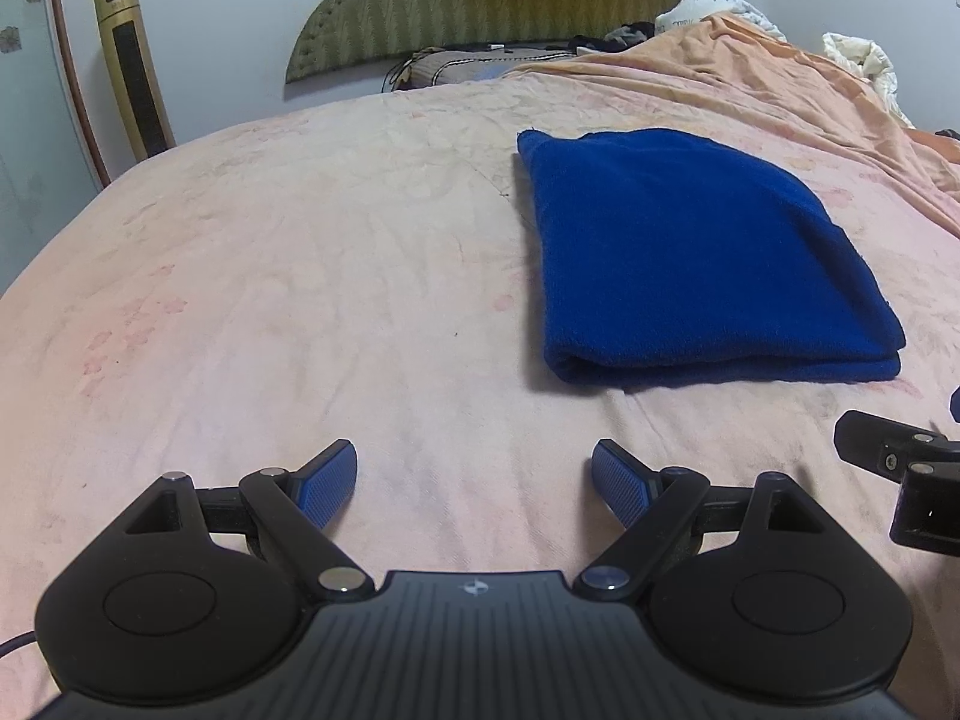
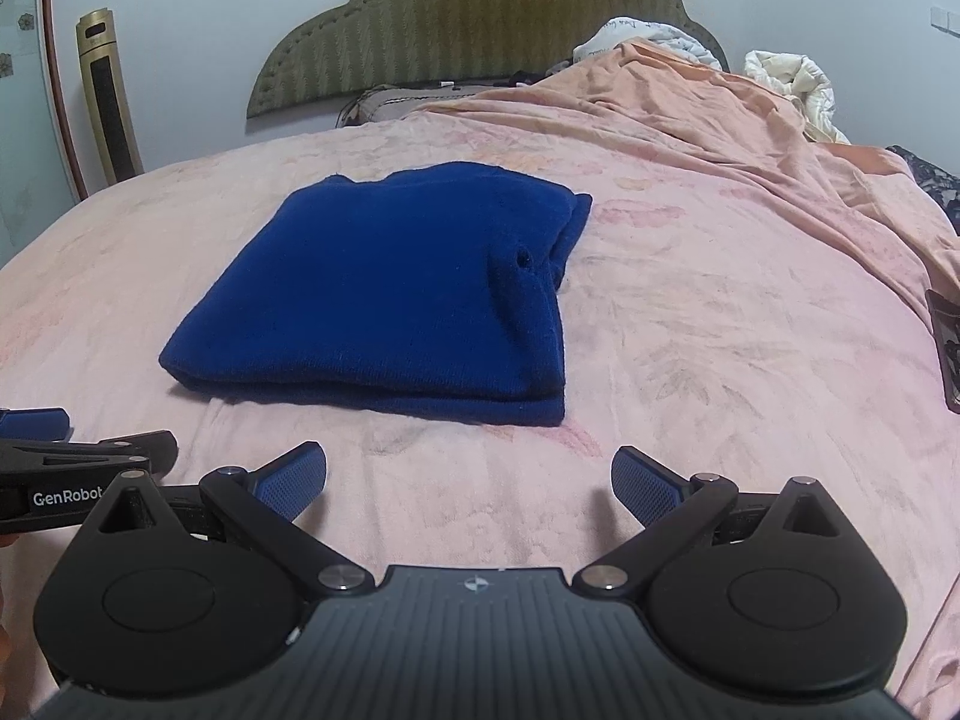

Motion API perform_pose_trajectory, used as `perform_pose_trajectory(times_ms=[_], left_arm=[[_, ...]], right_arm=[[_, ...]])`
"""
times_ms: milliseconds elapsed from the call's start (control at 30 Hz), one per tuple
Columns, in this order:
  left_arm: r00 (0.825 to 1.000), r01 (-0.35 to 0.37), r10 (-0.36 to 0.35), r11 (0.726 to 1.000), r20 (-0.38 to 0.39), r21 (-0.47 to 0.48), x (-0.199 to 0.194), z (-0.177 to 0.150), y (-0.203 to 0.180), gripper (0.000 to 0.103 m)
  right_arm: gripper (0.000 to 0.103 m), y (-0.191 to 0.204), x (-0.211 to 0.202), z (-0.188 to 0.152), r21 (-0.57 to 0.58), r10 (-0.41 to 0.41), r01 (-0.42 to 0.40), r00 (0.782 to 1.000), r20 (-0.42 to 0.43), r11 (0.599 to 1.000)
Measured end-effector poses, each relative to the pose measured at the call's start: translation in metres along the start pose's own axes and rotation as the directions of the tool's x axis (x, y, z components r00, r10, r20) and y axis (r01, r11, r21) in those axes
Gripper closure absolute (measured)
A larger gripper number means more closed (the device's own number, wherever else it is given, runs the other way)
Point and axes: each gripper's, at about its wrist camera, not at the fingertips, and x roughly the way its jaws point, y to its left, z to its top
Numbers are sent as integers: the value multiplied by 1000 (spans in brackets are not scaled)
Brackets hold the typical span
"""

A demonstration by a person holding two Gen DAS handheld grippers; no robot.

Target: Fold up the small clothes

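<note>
A: Where's your blue sweater sitting?

B: It lies folded into a thick rectangle on the pink bedsheet, with a doubled edge facing you. From your left wrist view it is ahead and to the right; from your right wrist view it is ahead and slightly left.

A: And your grippers?

B: Your left gripper has its blue-padded fingers spread wide, with nothing between them, only bedsheet showing in the gap. Your right gripper is spread just as wide and holds nothing either. Both hover near the bed, short of the sweater's near edge and not touching it.

A: Anything else around you?

B: A green headboard against the wall, an orange blanket rumpled on the right, and a gold tower fan standing on the left.
</note>
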Motion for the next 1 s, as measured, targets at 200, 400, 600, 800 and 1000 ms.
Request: perform_pose_trajectory(times_ms=[200,400,600,800,1000], left_arm=[[1000,16,-16,1000,6,-24,0,0,5,17],[1000,24,-24,999,6,-31,0,0,7,17],[1000,21,-21,999,10,-46,-1,0,9,17],[1000,8,-8,999,7,-42,-1,0,8,17],[1000,-5,5,999,8,-37,-2,0,7,17]], right_arm=[[0,1,0,2,14,16,-16,1000,-3,1000],[0,1,0,4,21,11,-11,1000,6,1000],[0,-2,-1,6,40,8,-9,1000,13,999],[0,2,2,4,6,-34,34,999,2,999],[0,9,0,3,-40,-25,25,1000,14,999]])
